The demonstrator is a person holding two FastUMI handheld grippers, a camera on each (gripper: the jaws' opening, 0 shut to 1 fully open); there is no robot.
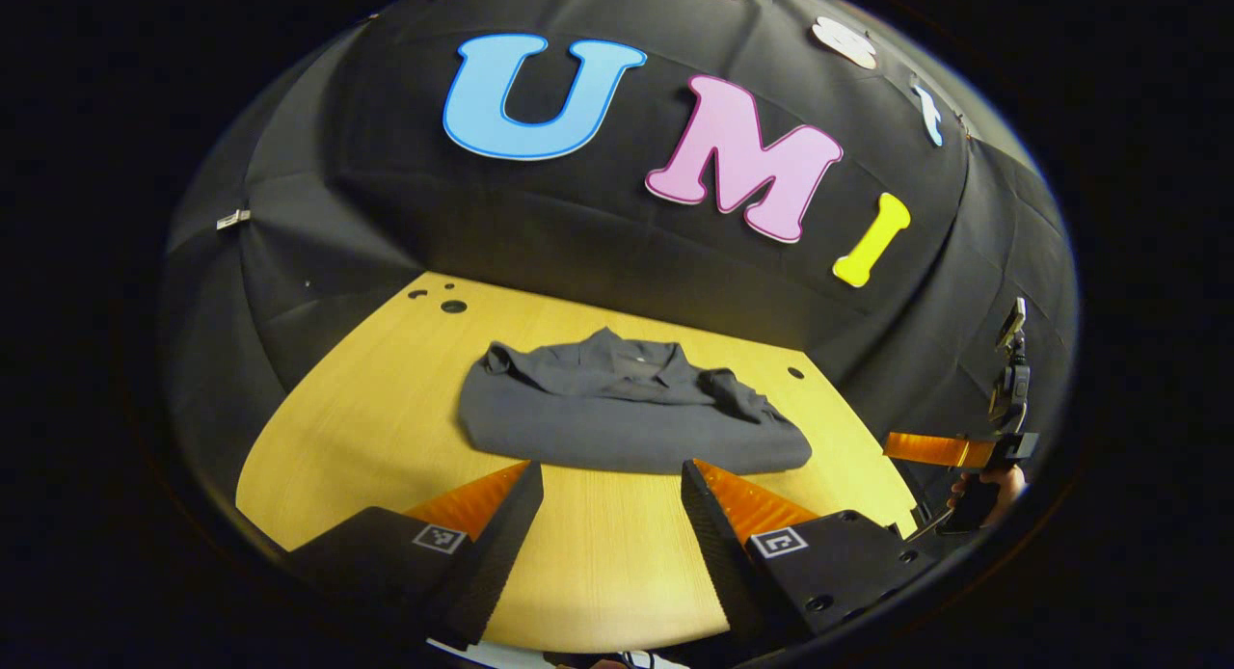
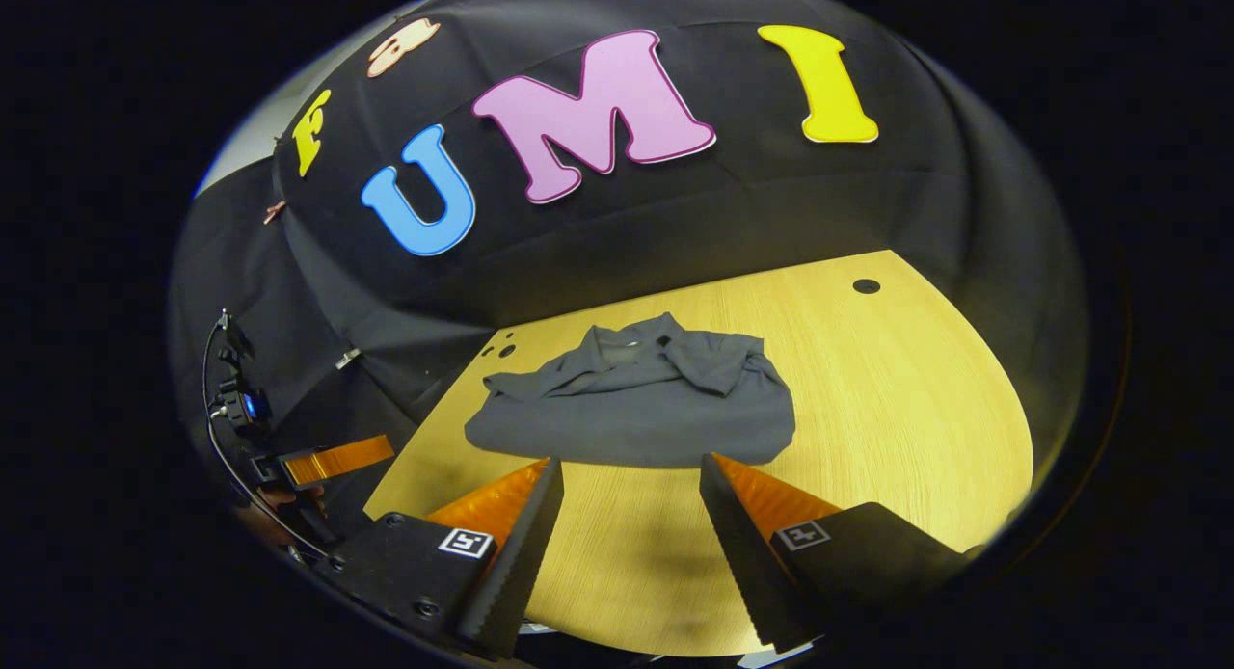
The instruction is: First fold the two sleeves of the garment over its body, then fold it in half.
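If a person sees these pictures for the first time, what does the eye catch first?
First, the dark grey garment lying in the middle of the light wooden table, its sleeves already folded over its body. Next, the left gripper and the right gripper, both open and empty, just short of its near edge.

The left hand-held gripper (image 1: 612,486) holds its two fingers spread wide apart, nothing between them — both tips hang free. The right hand-held gripper (image 2: 631,481) stands the same way, fingers parted and gripping nothing. In the left gripper view the right one shows far off at the edge, a hand (image 1: 998,481) wrapped around its grip.
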